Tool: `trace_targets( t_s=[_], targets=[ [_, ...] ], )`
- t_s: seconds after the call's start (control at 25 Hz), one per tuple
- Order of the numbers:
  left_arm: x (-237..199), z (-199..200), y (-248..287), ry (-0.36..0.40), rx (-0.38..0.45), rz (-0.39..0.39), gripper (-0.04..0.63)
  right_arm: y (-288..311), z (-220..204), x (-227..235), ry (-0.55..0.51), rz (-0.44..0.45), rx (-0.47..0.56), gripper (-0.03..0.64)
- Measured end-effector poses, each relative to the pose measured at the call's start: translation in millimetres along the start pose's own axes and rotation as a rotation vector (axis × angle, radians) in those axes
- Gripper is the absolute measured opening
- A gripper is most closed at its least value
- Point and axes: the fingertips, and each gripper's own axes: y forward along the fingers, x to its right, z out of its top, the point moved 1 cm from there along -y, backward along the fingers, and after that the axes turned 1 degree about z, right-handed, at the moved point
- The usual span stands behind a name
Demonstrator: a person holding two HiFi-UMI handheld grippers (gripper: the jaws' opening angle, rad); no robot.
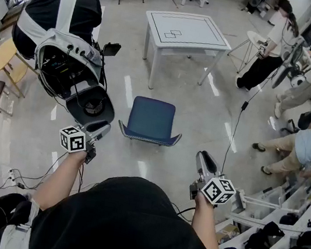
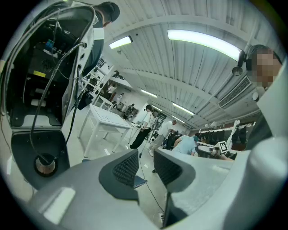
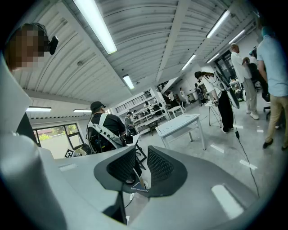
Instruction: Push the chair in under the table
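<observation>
Approach step: left hand-held gripper (image 1: 102, 129) and right hand-held gripper (image 1: 203, 158) closed, empty, short of chair (image 1: 151, 119); next, contact it and push toward table (image 1: 187, 40).

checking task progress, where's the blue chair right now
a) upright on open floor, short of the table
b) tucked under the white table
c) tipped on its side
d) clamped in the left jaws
a: the blue chair stands upright short of the white table, with bare floor showing between them.
</observation>
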Motion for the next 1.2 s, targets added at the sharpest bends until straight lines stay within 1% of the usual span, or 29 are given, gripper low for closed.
trace_targets(
  t_s=[0.2,0.32,0.48,0.64,0.8,1.0,1.2],
  targets=[
    [-2,16,27,0.000,0.012,0.008,0.224,24,16,19,-0.010,0.014,-0.015,0.106],
    [-1,7,36,-0.009,0.019,0.031,0.224,30,9,38,0.006,0.017,-0.039,0.100],
    [1,-13,45,-0.032,0.009,0.071,0.224,34,-2,60,0.076,0.045,-0.069,0.100],
    [16,-43,42,-0.044,-0.031,0.132,0.225,19,-21,68,0.085,0.091,-0.124,0.111],
    [1,-68,43,-0.092,-0.080,0.197,0.227,27,-46,75,0.096,0.098,-0.197,0.119],
    [-30,-88,61,-0.138,-0.180,0.218,0.245,58,-69,77,0.116,0.090,-0.272,0.129],
    [-54,-102,84,-0.174,-0.242,0.220,0.262,81,-88,83,0.119,0.072,-0.342,0.137]
  ],
)
